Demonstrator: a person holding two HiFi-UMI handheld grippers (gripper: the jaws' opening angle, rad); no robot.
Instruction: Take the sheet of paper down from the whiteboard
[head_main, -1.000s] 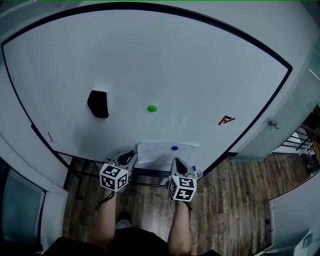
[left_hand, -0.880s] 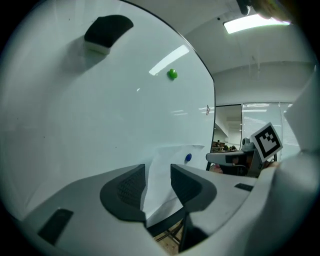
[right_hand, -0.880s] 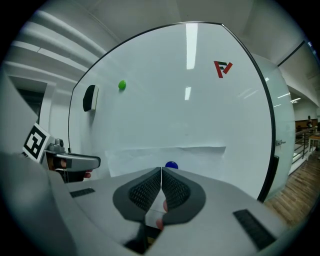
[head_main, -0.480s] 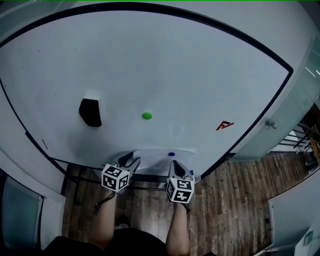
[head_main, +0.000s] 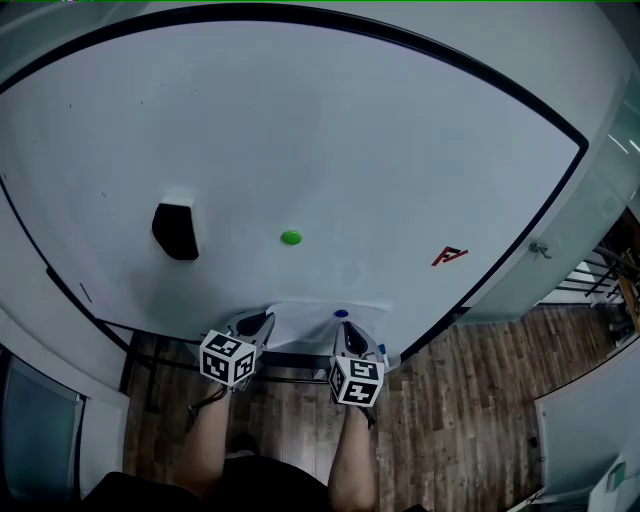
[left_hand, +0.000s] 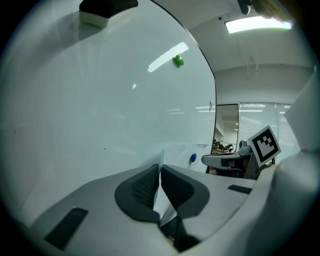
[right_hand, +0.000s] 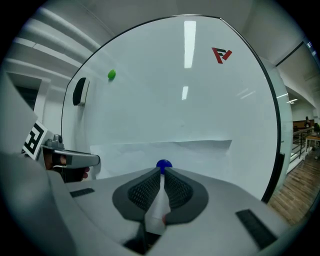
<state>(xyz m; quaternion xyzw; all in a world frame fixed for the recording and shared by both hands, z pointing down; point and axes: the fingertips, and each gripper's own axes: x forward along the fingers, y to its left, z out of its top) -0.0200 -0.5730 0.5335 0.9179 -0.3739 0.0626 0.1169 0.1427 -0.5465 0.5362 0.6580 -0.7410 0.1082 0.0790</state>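
Looking down through the head view, I saw the sheet of paper (head_main: 305, 312) low on the whiteboard (head_main: 350, 140), its lower edge hidden behind both grippers. The left gripper (left_hand: 159, 172) had just been closing, and its pads nipped the paper's left edge, which showed only edge-on in its own view. The right gripper (right_hand: 162, 176) was clenched on a fold of the paper's lower edge, its jaw tips covering half of the blue magnet (right_hand: 163, 163) on the sheet. A green magnet (head_main: 291, 237) and a black eraser (head_main: 175, 231) sat higher on the board, well apart.
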